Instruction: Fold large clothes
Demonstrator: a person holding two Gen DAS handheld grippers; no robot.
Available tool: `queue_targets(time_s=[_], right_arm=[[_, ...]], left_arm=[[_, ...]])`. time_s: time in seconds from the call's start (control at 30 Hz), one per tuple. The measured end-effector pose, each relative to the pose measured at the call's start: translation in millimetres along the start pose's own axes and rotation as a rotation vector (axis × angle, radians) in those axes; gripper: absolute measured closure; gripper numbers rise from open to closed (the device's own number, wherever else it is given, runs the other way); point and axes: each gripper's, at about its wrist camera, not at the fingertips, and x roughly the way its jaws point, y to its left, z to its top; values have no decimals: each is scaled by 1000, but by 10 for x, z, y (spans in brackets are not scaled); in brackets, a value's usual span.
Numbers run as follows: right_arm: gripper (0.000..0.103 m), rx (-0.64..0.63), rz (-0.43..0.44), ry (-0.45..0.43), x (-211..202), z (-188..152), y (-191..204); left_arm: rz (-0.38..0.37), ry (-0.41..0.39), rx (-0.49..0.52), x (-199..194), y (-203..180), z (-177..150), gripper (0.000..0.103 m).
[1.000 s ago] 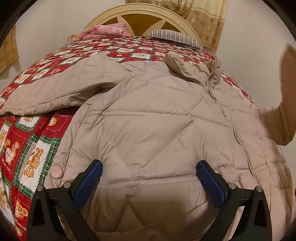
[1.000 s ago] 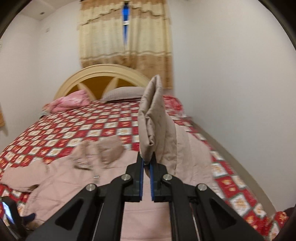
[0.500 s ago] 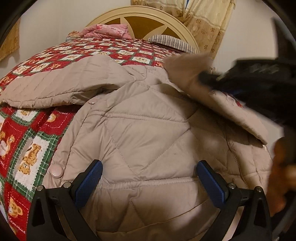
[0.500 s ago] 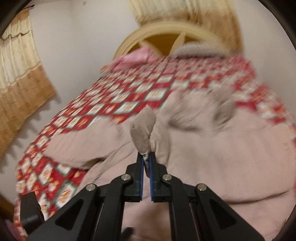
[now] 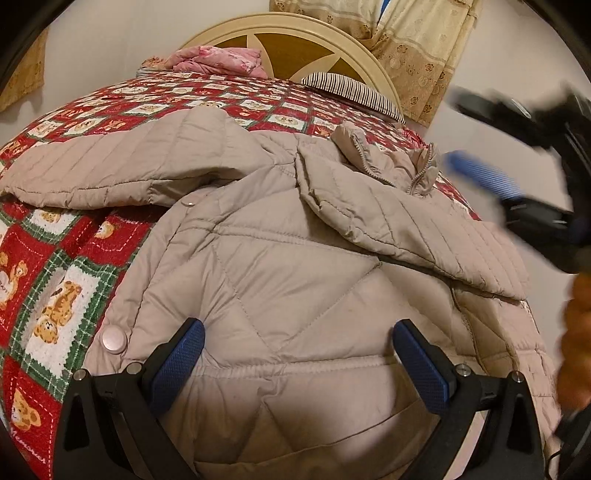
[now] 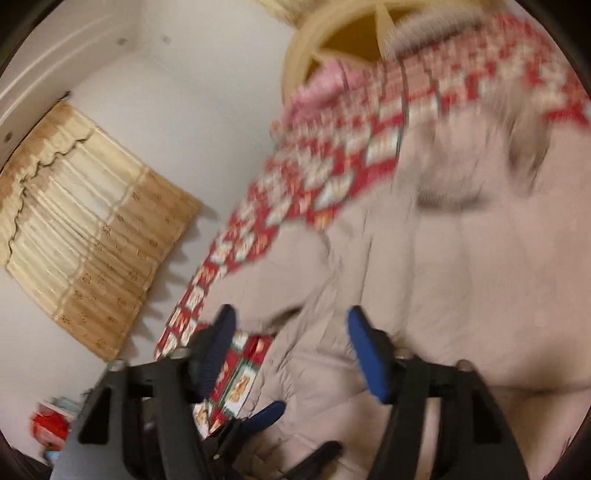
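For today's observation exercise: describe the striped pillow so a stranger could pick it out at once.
Start at the bed's arched cream headboard. At its foot, on the right, lies the striped pillow, on the red patchwork quilt. Its thin dark and white stripes set it apart from the bundled pink bedding further left.

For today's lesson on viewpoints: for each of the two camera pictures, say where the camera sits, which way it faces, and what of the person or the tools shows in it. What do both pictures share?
Left wrist: sits on the left gripper, open over the jacket hem, facing the headboard; a hand shows.
Right wrist: sits on the right gripper, jaws opening with nothing between them, tilted, blurred.
Shared: jacket, bedspread, headboard.
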Motion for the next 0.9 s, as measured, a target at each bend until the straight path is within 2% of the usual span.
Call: queue_targets(time_s=[0.03, 0.1, 0.17, 0.2, 0.3, 0.37, 0.47, 0.63, 0.77, 0.83, 0.9], right_arm=[[66, -26, -34, -37, -198, 20, 24], [68, -39, -144, -108, -540, 38, -26], [70, -30, -325, -184, -854, 25, -167], [70, -2, -468, -224, -1039, -4, -314], [70, 73, -713, -267, -1301, -107, -716], [73, 155, -745, -255, -1328, -207, -999], [77, 304, -711, -200, -1131, -389, -1427], [73, 226, -758, -206, -974, -440, -1344], [70, 214, -753, -219, -967, -438, -1339], [68, 222, -731, -233, -1001, -449, -1380], [64, 227, -705, -244, -1090, -482, -1432]], left_arm=[[1, 1, 1, 1, -3, 0, 1], [3, 1, 3, -1, 2, -1, 1], [4, 2, 3, 0, 2, -2, 1], [4, 2, 4, 0, 2, -2, 1], [10, 4, 8, 5, -5, -3, 1], [12, 5, 10, 12, -3, 3, 1], [19, 7, 15, 14, -12, -5, 1], [34, 16, 27, 36, -19, -1, 1], [39, 28, 37, 41, -42, 0, 1], [3, 38, 33, -21, 0, 22, 1], [-52, 32, -24, -170, 158, 111, 1]])
